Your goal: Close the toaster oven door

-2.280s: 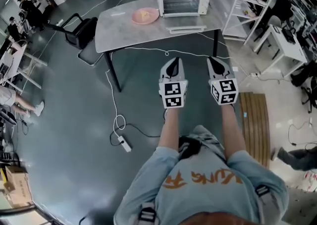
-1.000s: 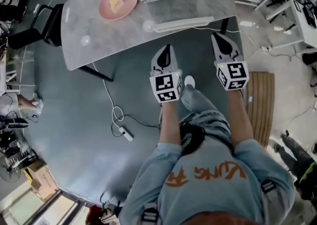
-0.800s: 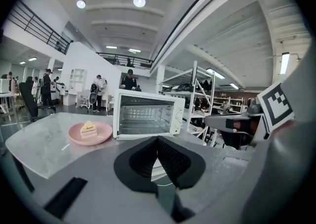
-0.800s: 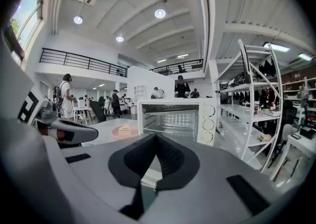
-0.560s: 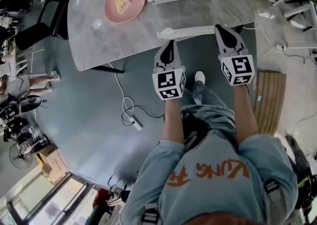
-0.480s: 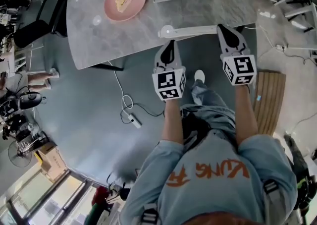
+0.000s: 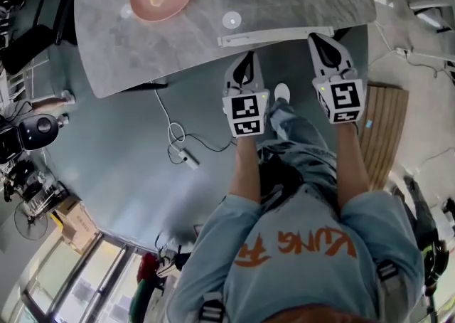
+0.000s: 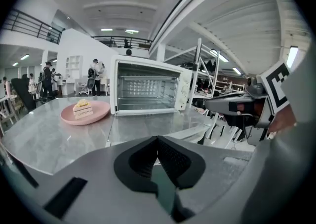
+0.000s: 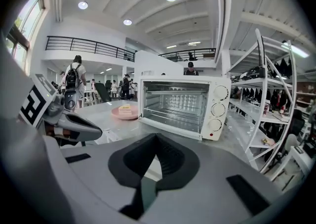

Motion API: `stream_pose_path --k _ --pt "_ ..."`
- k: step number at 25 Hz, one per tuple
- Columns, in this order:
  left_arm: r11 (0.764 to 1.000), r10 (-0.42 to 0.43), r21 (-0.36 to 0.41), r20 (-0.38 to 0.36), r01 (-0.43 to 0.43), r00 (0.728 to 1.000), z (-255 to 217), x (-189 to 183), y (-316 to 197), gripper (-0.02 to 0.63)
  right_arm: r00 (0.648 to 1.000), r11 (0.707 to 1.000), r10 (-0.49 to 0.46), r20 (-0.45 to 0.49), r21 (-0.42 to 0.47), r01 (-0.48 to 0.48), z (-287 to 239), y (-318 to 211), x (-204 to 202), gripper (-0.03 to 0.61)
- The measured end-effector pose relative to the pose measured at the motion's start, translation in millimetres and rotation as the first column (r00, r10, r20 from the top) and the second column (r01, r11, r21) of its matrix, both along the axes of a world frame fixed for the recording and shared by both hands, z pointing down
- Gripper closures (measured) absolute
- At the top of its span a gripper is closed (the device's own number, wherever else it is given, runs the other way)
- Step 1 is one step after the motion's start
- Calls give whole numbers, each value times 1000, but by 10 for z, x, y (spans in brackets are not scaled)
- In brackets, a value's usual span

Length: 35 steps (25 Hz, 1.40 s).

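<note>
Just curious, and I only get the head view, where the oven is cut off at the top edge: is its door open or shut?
Observer: Open. The left gripper view shows the toaster oven with its door folded down flat.
Visitor: Anything cooking inside?
Observer: Nothing I can see; the right gripper view shows only a wire rack in there.
Visitor: Where are its controls?
Observer: Three round knobs, stacked down its right side in that same view.
</note>
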State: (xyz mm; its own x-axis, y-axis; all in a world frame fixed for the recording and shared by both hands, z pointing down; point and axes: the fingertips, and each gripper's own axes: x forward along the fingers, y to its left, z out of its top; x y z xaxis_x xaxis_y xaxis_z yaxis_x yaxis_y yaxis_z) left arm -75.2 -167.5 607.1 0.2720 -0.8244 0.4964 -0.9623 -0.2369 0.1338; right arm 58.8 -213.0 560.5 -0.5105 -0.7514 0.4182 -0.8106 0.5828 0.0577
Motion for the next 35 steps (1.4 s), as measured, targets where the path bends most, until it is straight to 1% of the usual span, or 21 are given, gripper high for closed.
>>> stream_pose_path --k 3,6,8,11,12,15,18,20,26,29,30,33,34,35 --pt "999 28 -20 49 -28 998 138 7 -18 612 999 999 -42 -33 -11 42 165 51 -60 580" --pt "997 63 -51 87 -58 994 295 10 1 612 995 996 -70 -74 -55 66 399 156 -99 580" --pt "994 93 -66 112 -86 989 397 19 -42 612 990 995 -95 -109 -54 89 515 156 -127 580" --pt "987 144 -93 154 -130 978 545 36 -117 612 982 994 -91 -167 -73 79 655 127 -119 578" --pt "985 156 -103 164 -140 974 581 38 -137 611 977 992 -104 -186 -86 89 709 132 -139 570" --pt "976 200 -126 203 -177 959 666 49 -188 612 950 983 -167 -264 -119 140 904 152 -218 534" --pt "969 235 -138 260 -205 936 727 52 -220 611 907 977 -205 -368 -136 165 1105 172 -220 531" --pt "966 248 -144 281 -215 927 754 53 -226 611 879 973 -223 -420 -143 179 1192 176 -213 529" --pt "952 293 -180 314 -247 903 802 73 -221 611 827 963 -267 -494 -153 220 1273 152 -231 518" --pt "949 306 -180 332 -258 892 791 73 -237 611 801 962 -272 -533 -151 226 1308 144 -219 506" --pt "948 310 -178 343 -263 887 786 67 -247 611 792 963 -271 -547 -148 227 1324 141 -219 496" --pt "944 326 -171 384 -281 864 733 65 -275 603 776 962 -270 -569 -137 235 1318 138 -228 414" --pt "942 335 -170 397 -290 855 705 76 -273 594 772 962 -269 -576 -129 239 1288 138 -225 403" --pt "938 345 -172 410 -300 844 677 91 -263 578 767 962 -269 -582 -121 246 1251 140 -220 407"
